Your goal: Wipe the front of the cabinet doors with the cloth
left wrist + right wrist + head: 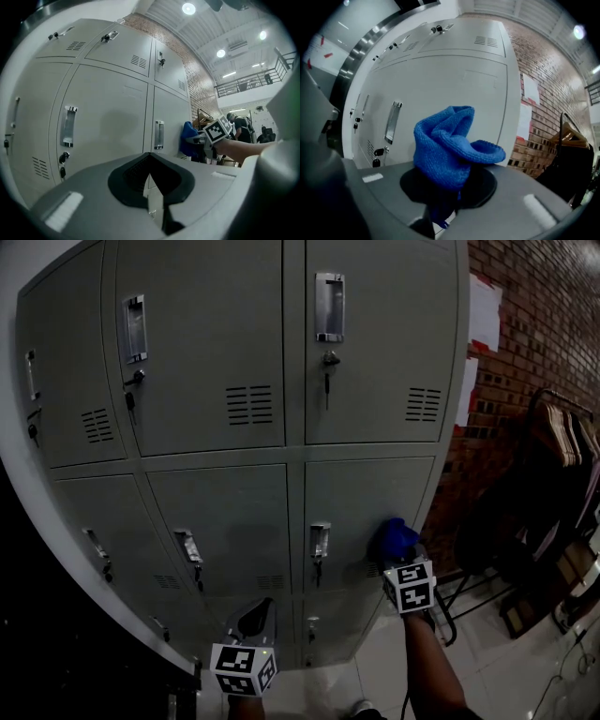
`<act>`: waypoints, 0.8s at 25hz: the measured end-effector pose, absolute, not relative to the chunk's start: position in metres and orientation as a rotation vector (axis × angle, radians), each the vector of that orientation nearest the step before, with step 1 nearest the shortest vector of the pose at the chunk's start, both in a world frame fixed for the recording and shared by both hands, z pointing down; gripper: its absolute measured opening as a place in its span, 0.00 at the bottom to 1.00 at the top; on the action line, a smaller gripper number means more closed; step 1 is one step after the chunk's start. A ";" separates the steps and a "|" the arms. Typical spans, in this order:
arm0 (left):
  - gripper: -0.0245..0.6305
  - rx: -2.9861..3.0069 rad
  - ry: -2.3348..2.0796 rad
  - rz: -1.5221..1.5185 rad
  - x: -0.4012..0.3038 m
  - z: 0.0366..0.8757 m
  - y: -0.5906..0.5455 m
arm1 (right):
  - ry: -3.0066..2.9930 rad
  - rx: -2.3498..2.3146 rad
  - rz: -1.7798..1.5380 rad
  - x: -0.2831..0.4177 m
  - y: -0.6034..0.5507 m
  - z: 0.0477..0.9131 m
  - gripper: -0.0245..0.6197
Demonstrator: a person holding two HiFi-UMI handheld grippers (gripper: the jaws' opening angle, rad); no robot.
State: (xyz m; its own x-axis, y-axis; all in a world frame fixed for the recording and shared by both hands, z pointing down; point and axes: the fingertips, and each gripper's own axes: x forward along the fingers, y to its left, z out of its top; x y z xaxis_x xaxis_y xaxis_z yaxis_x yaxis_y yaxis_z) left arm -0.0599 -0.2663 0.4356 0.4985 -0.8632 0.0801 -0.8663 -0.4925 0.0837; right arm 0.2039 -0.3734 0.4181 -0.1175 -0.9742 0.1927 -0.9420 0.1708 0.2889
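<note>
No readable text or numbers on the cabinet doors [216, 352]

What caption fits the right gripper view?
The right claw grips a bunched blue cloth before grey cabinet doors.

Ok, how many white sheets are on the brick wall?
2: upper sheet near the head view's top right, lower sheet just beneath it. Others may be off-frame.

A brick wall [548, 306] bears white papers [485, 312], with a rack of hangers [565, 430] nearby.
</note>
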 end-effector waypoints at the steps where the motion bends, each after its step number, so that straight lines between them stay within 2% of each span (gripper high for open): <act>1: 0.05 2.617 -1.524 0.038 -0.061 0.435 -0.266 | -2.137 1.808 -0.138 0.196 -0.373 0.418 0.16; 20: 0.05 2.565 -1.590 0.018 -0.089 0.435 -0.265 | -2.363 1.537 -0.218 0.055 -0.374 0.413 0.16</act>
State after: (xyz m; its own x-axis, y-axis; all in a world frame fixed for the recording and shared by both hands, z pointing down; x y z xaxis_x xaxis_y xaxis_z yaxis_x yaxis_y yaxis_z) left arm -0.0888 -0.2648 0.4349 0.4467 -0.8915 0.0750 -0.8930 -0.4392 0.0981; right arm 0.0551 -0.3736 0.4135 -0.3744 -0.9103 0.1765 -0.8627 0.4117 0.2937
